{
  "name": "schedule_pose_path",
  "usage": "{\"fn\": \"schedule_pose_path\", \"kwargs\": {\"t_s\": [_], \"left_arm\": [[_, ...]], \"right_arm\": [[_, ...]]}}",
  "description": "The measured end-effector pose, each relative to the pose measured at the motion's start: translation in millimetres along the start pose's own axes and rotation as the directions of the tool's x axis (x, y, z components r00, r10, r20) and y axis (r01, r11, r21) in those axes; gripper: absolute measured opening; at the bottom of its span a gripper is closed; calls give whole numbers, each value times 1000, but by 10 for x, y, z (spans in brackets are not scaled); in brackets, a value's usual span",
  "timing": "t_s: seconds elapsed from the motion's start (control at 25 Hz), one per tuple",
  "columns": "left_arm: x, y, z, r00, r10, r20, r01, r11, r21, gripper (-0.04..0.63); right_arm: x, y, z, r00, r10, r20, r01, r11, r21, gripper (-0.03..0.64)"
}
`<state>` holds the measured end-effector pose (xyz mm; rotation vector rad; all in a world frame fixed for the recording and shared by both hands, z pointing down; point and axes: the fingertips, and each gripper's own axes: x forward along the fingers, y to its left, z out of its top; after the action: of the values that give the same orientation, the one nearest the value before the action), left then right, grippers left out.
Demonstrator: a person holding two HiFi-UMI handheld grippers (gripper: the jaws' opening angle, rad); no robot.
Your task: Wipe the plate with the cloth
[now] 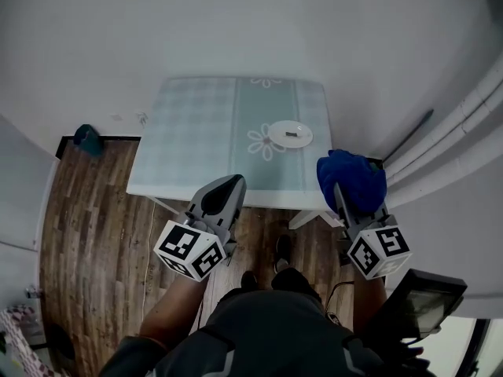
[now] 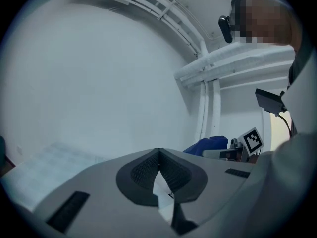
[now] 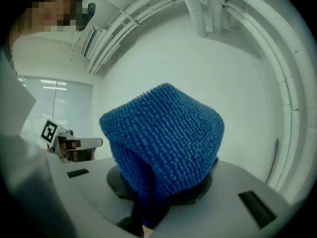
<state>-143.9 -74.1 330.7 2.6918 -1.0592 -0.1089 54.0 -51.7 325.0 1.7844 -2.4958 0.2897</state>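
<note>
Clamping fluffy blue cloth (image 3: 163, 133), right hand-held gripper (image 3: 159, 185) sits nearer round white plate (image 1: 290, 133), ahead-left on table (image 1: 196, 132); left hand-held gripper (image 2: 159, 153) closed, empty.

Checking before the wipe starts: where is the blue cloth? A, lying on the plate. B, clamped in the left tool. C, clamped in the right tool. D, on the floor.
C: the blue cloth bulges from the shut right tool; the left tool is shut on nothing, and no cloth lies on the plate.
</note>
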Motion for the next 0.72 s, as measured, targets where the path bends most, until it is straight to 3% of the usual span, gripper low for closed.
{"fn": "schedule_pose_path", "kwargs": {"t_s": [0.4, 0.72], "left_arm": [[870, 336, 47, 997, 68, -48, -67, 997, 28, 8], [1619, 537, -98, 988, 116, -102, -112, 993, 47, 9]], "right_arm": [[659, -622, 303, 997, 57, 54, -57, 998, 0, 86], [1092, -1061, 290, 993, 112, 29, -113, 993, 26, 86]]}}
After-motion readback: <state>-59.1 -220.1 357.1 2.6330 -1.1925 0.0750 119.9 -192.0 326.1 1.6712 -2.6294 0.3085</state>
